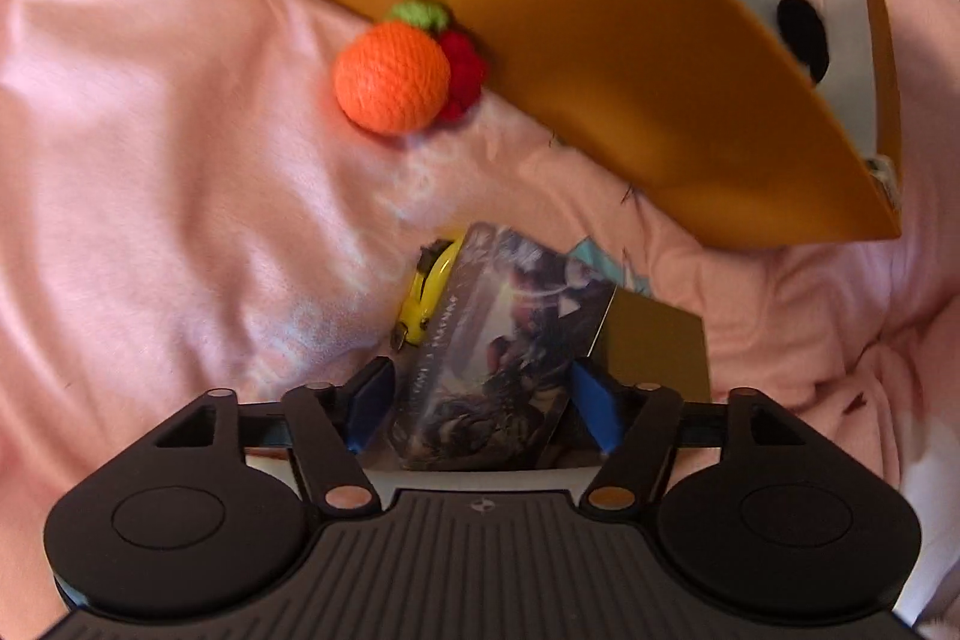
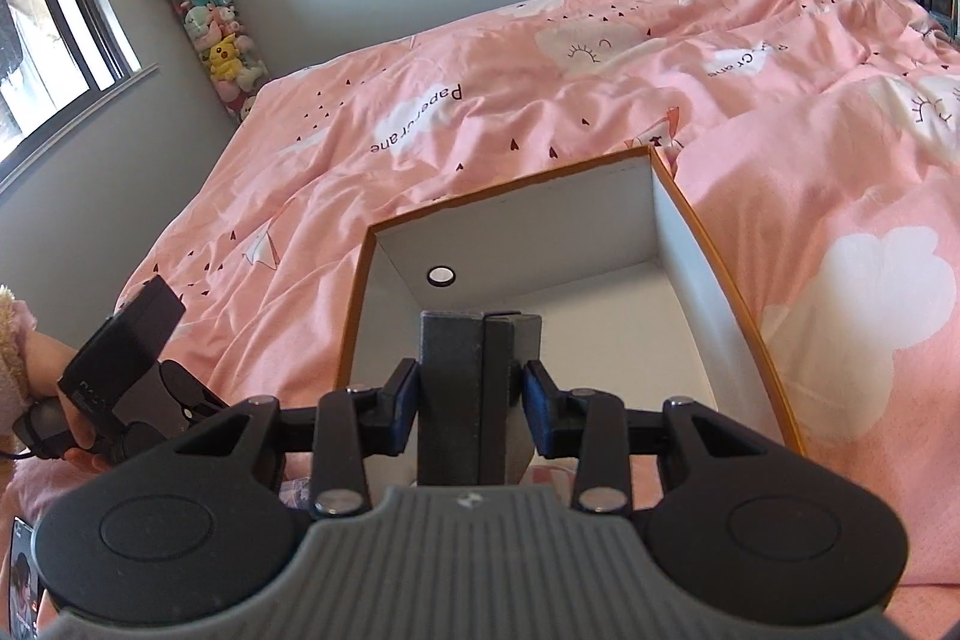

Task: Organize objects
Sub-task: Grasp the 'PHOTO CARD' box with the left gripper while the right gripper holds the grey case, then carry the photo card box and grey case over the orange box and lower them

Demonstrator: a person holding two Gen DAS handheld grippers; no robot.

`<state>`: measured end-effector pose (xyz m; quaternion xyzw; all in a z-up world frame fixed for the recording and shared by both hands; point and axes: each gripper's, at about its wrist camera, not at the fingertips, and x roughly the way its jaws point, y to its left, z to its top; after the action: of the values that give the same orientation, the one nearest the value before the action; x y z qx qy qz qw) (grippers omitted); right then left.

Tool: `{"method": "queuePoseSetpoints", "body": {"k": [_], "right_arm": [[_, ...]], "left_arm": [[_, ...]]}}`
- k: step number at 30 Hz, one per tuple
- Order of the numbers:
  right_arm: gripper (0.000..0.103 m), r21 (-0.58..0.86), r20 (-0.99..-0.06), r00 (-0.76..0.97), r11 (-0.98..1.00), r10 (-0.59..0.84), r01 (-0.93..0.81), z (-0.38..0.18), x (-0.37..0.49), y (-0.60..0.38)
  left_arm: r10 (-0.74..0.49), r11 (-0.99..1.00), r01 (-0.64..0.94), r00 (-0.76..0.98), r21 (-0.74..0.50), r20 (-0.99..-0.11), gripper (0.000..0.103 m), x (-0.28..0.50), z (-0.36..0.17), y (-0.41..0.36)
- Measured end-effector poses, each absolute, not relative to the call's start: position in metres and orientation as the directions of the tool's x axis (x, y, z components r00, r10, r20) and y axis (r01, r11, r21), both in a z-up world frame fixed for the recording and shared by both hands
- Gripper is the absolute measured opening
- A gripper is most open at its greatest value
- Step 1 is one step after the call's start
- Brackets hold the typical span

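In the left wrist view my left gripper (image 1: 480, 403) is open, its blue pads either side of a picture-printed card box (image 1: 504, 340) lying on the pink bedcover, not pressing it. A yellow toy (image 1: 429, 292) lies beside the box, a dark flat box (image 1: 660, 346) under it. A crocheted orange with red berries (image 1: 396, 76) rests against the orange storage box (image 1: 540, 10). In the right wrist view my right gripper (image 2: 470, 400) is shut on a dark grey box (image 2: 474, 388), held over the open white-lined storage box (image 2: 708, 280).
The pink duvet (image 2: 540, 100) covers the bed. A plush toy (image 1: 798, 34) sits inside the storage box. A tube of plush toys (image 2: 216, 40) stands by the window. My left hand and its gripper (image 2: 120, 376) are at the left edge.
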<state>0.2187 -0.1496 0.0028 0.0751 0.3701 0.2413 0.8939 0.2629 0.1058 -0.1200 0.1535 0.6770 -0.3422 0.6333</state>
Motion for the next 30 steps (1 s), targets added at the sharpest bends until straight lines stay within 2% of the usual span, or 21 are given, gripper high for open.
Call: {"method": "queuePoseSetpoints", "body": {"k": [2, 3, 4, 5, 11, 16, 24, 30], "right_arm": [[0.039, 0.316, -0.630, 0.607, 0.874, 0.484, -0.368, 0.000, 0.221, -0.151], [0.039, 0.316, -0.632, 0.606, 0.875, 0.483, -0.367, -0.001, 0.222, -0.151], [0.039, 0.316, -0.635, 0.604, 0.875, 0.482, -0.366, -0.002, 0.223, -0.152], [0.039, 0.315, -0.639, 0.601, 0.876, 0.480, -0.364, -0.004, 0.224, -0.152], [0.039, 0.338, -0.655, 0.583, 0.877, 0.480, -0.342, -0.011, 0.229, -0.157], [0.039, 0.378, -0.662, 0.559, 0.866, 0.499, -0.327, -0.015, 0.237, -0.161], [0.039, 0.435, -0.661, 0.527, 0.845, 0.535, -0.313, -0.019, 0.246, -0.167], [0.039, 0.450, -0.652, 0.523, 0.836, 0.549, -0.315, -0.012, 0.252, -0.177]], "left_arm": [[-0.236, 0.724, 0.615, -0.203, -0.311, -0.950, 0.080, 0.270, -0.130, 0.106], [-0.247, 0.725, 0.606, -0.213, -0.326, -0.945, 0.076, 0.271, -0.132, 0.105], [-0.256, 0.727, 0.598, -0.219, -0.337, -0.941, 0.068, 0.272, -0.133, 0.103], [-0.259, 0.728, 0.593, -0.226, -0.344, -0.939, 0.066, 0.271, -0.132, 0.101], [-0.250, 0.772, 0.553, -0.191, -0.315, -0.949, 0.047, 0.258, -0.117, 0.099], [-0.203, 0.774, 0.580, -0.150, -0.253, -0.968, 0.032, 0.235, -0.099, 0.082], [-0.136, 0.818, 0.547, -0.120, -0.179, -0.983, 0.032, 0.234, -0.107, 0.063], [-0.182, 0.876, 0.447, -0.036, -0.178, -0.983, 0.030, 0.219, -0.082, 0.074]]}}
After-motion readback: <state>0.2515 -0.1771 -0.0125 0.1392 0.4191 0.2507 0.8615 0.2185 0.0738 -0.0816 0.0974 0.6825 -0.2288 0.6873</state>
